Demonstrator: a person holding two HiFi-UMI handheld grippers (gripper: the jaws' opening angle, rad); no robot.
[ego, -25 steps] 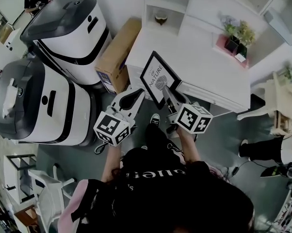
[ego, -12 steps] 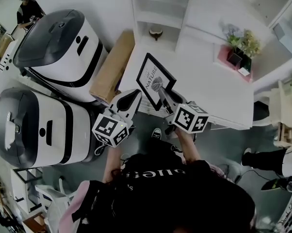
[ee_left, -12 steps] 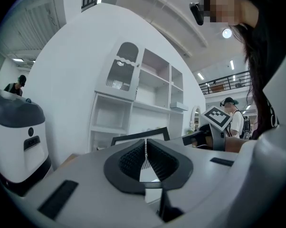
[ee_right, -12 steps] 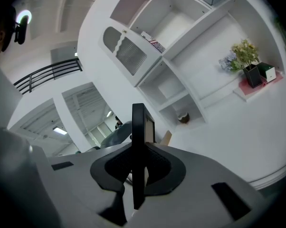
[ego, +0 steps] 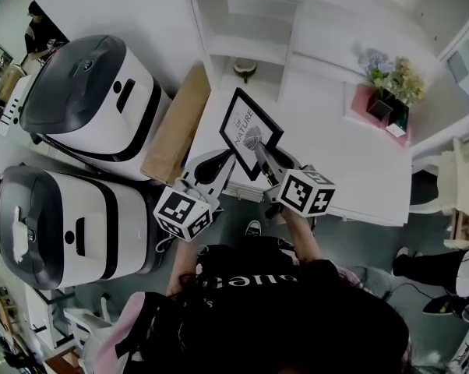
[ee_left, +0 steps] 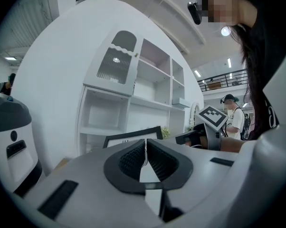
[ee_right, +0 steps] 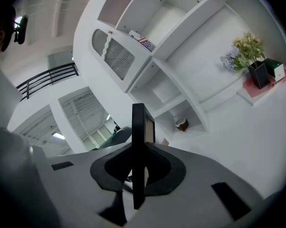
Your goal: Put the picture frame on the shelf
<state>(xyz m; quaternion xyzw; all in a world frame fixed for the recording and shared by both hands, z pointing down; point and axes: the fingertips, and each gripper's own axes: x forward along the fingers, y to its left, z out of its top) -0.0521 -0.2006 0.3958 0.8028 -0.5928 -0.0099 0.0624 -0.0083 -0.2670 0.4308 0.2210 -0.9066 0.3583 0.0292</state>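
Note:
The picture frame (ego: 248,129), black-edged with a white print, is held tilted above the near edge of the white table (ego: 336,150). My right gripper (ego: 259,149) is shut on its lower right edge. In the right gripper view the frame (ee_right: 138,125) stands edge-on between the pads of my right gripper (ee_right: 139,161). My left gripper (ego: 221,160) hovers just left of the frame, shut with nothing in it. The left gripper view shows the pads of my left gripper (ee_left: 146,154) together and the frame (ee_left: 129,137) behind them. The white shelf unit (ego: 246,29) stands beyond the frame.
A small round bowl (ego: 245,68) sits in the lowest shelf cubby. A potted plant (ego: 390,84) on a pink tray stands at the table's right. A cardboard box (ego: 172,123) leans left of the table. Two large white and grey machines (ego: 90,92) fill the left.
The frame and both grippers have shifted slightly forward toward the shelf. The shelf now shows more fully at the top of the head view.

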